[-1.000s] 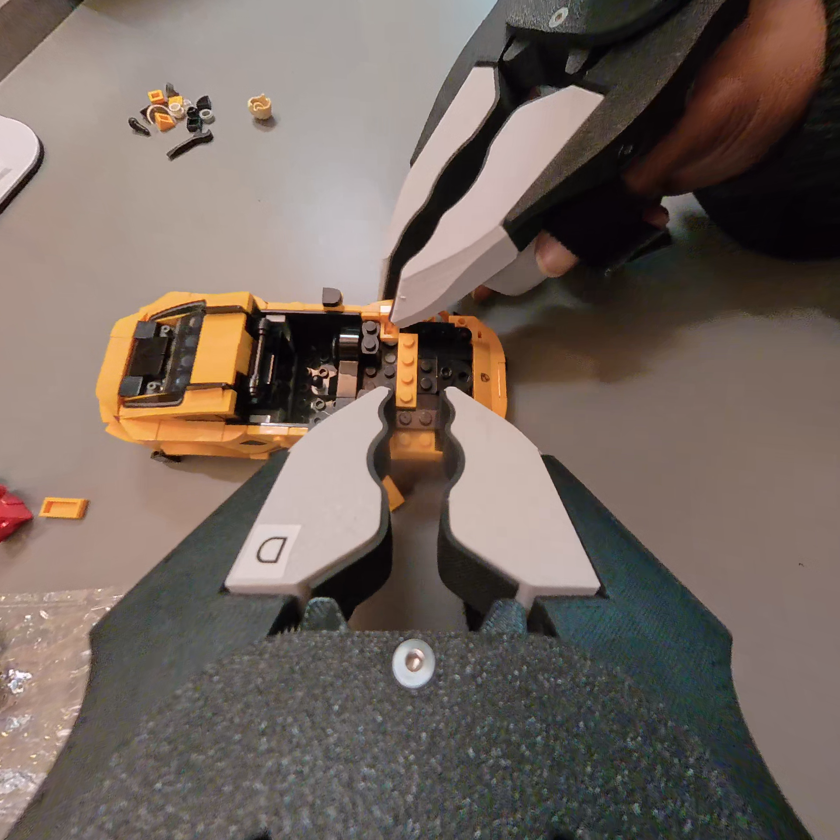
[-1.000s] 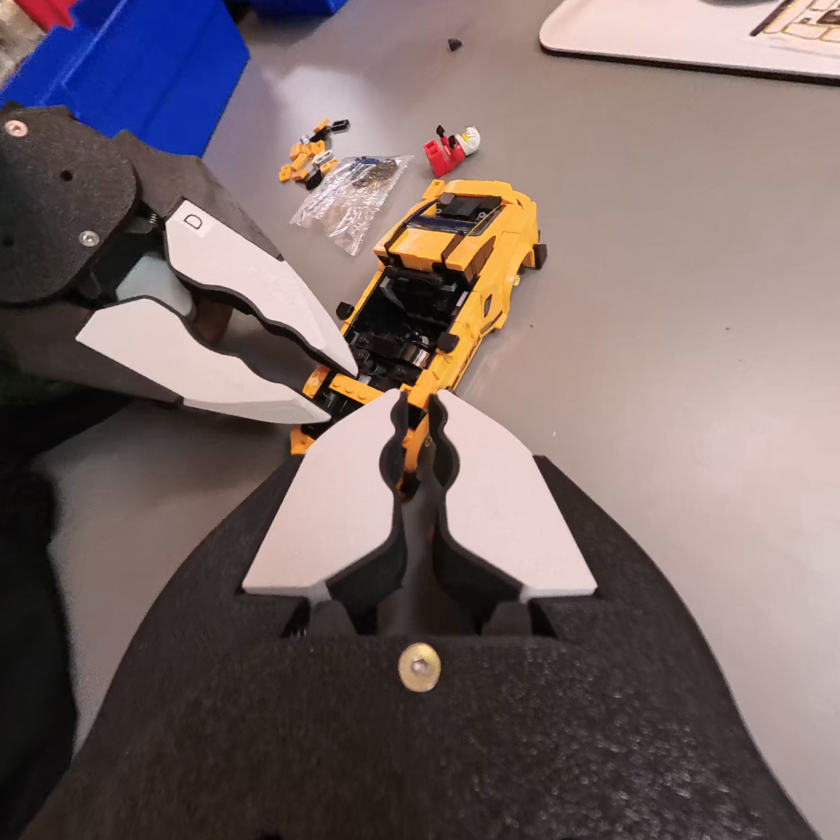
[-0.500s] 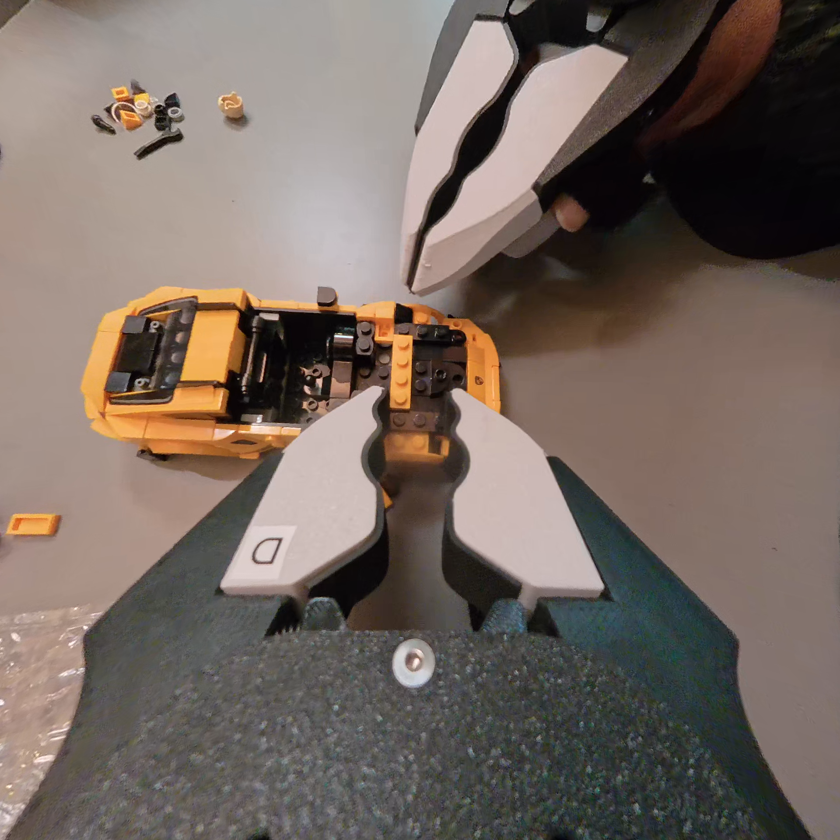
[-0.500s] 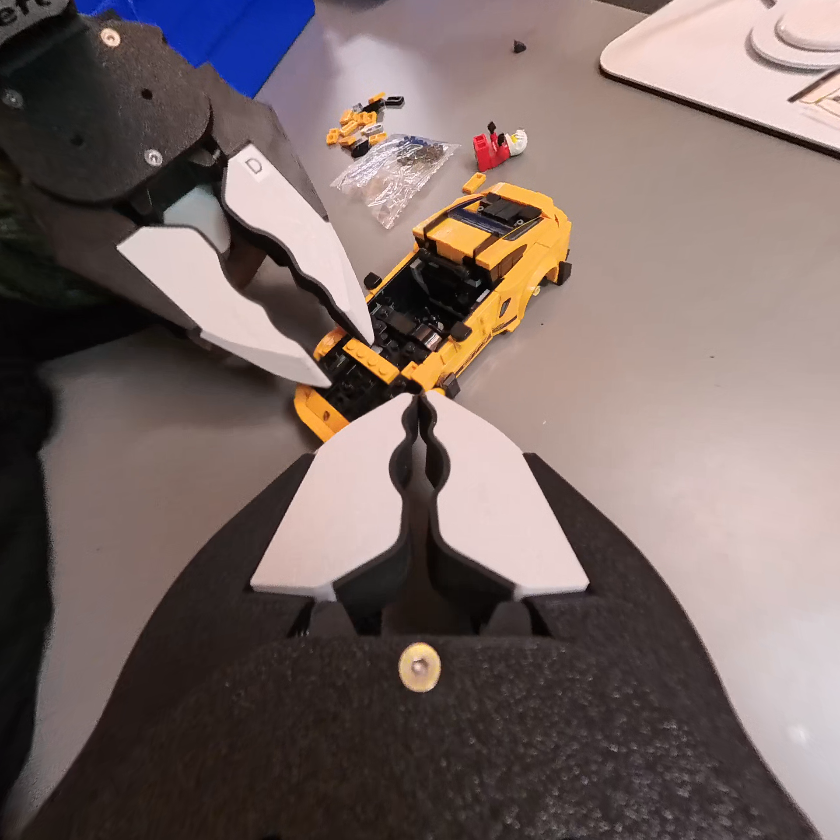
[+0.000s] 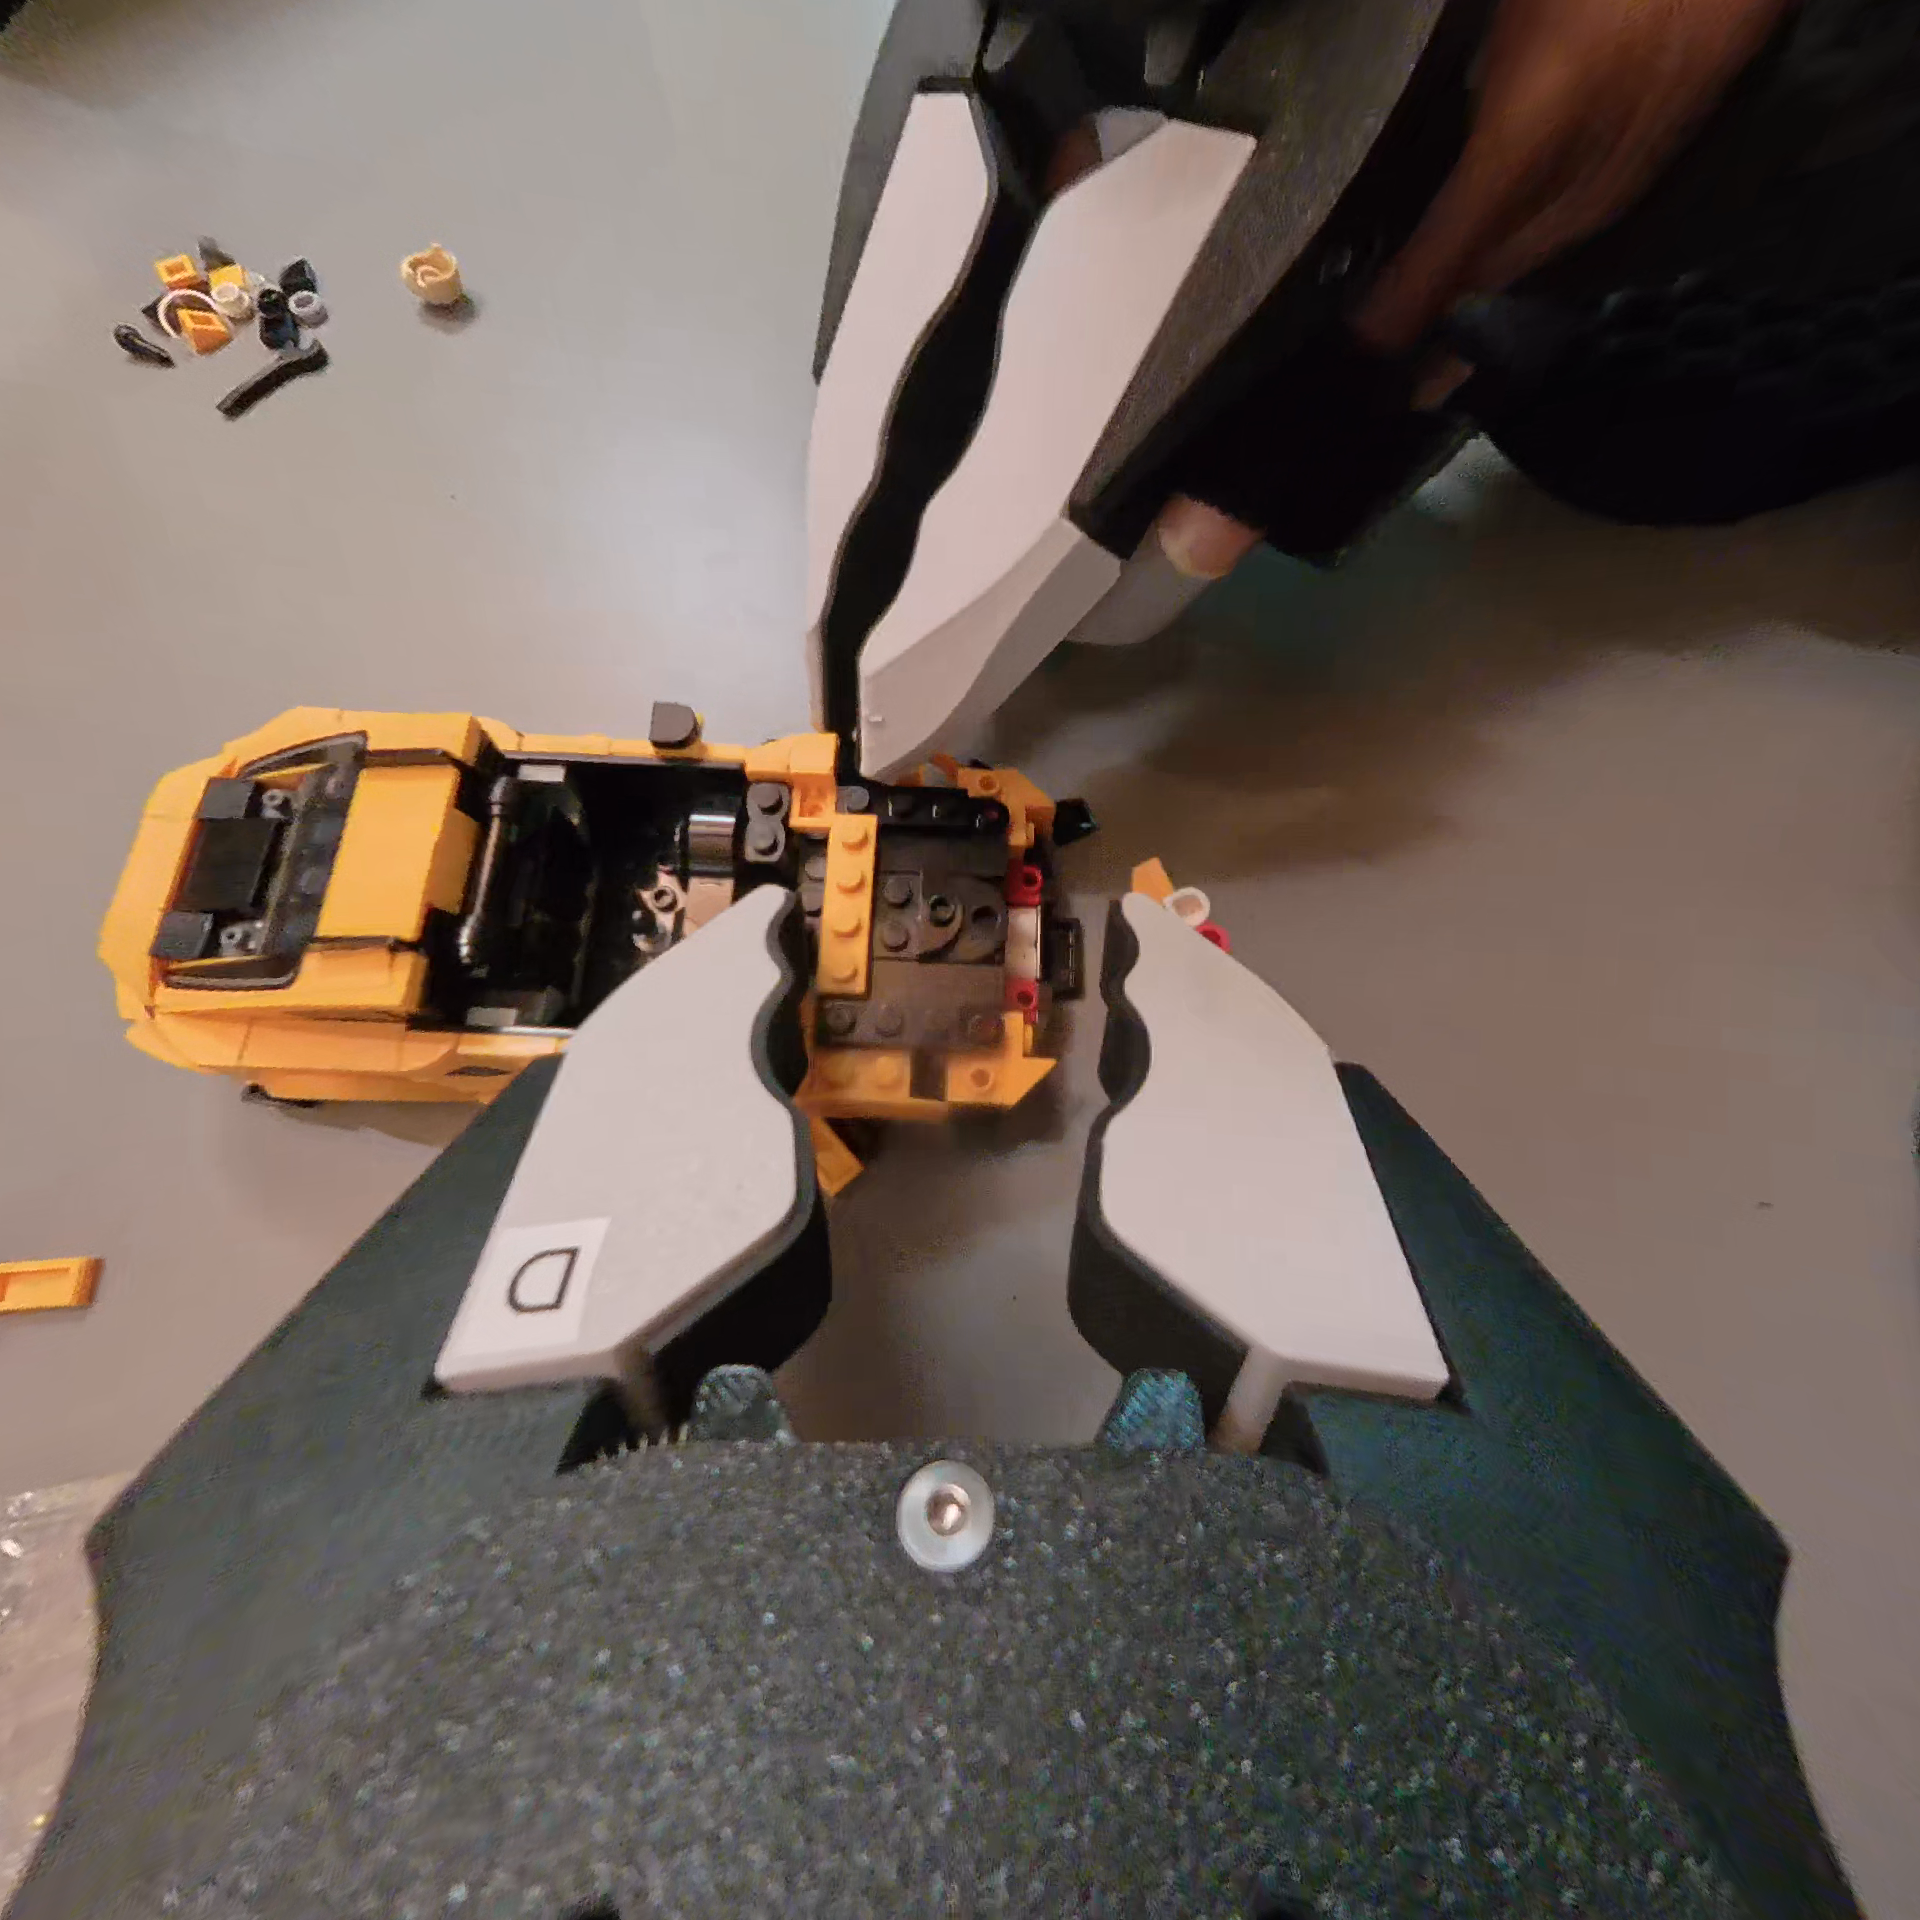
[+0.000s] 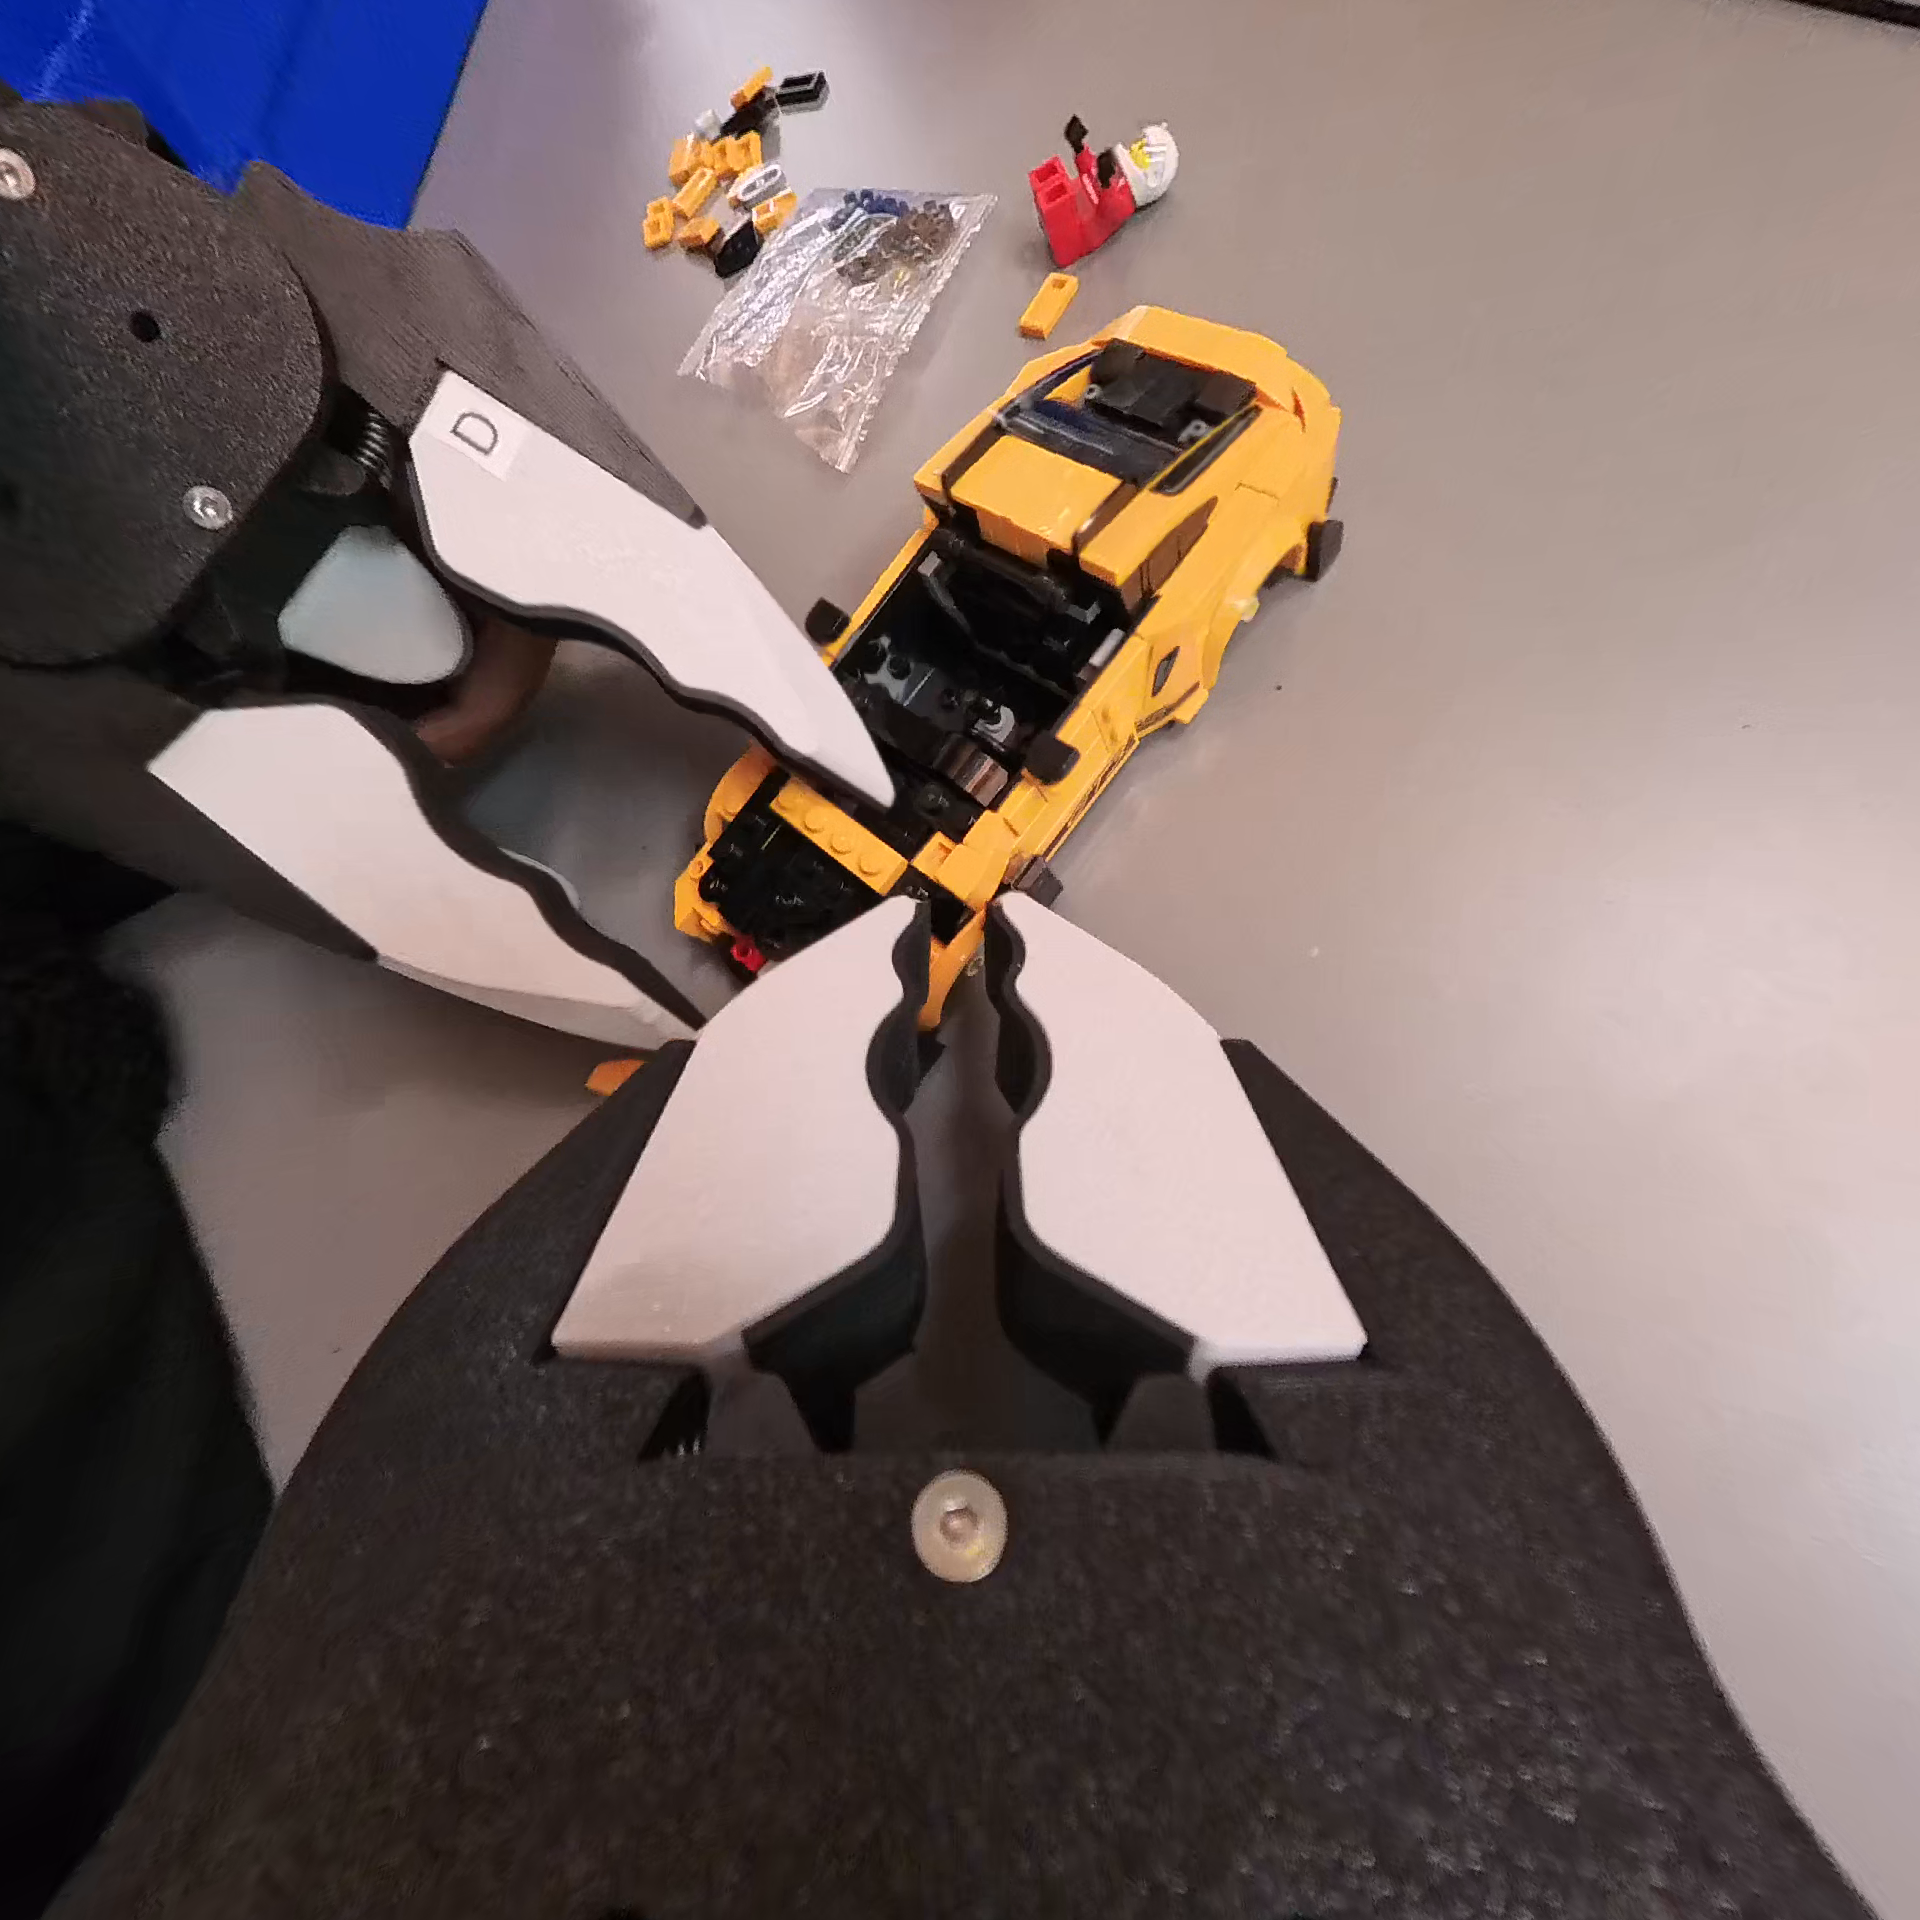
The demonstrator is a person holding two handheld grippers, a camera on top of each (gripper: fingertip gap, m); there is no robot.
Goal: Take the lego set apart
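The yellow lego car (image 5: 312,914) lies on the grey table with its roof off and black interior exposed; it also shows in the right wrist view (image 6: 1122,540). Its nose is bare, with red pins (image 5: 1023,883) showing and small loose pieces (image 5: 1153,878) beside it. My left gripper (image 5: 951,914) is open wide, one finger on each side of the car's front end; in the right wrist view (image 6: 774,909) it straddles the nose. My right gripper (image 6: 954,920) is nearly closed on the yellow front corner of the car; in the left wrist view (image 5: 847,743) its tips touch the car's far side.
A pile of small black and orange pieces (image 5: 223,312) and a tan piece (image 5: 431,275) lie at the far left. An orange flat piece (image 5: 47,1283) lies near left. A plastic bag (image 6: 842,301), orange bits (image 6: 727,177), red minifigure parts (image 6: 1101,197) and a blue bin (image 6: 239,83) lie beyond the car. The tips of both grippers are at nearly the same place. Left tips and right tips are each some 15 cm from the orange flat piece (image 5: 47,1283). It is also in sight in the right wrist view (image 6: 1043,309).
My left gripper has opened wide around the car's front. The right gripper came back down onto the front corner. The yellow nose is off and red pins now show.
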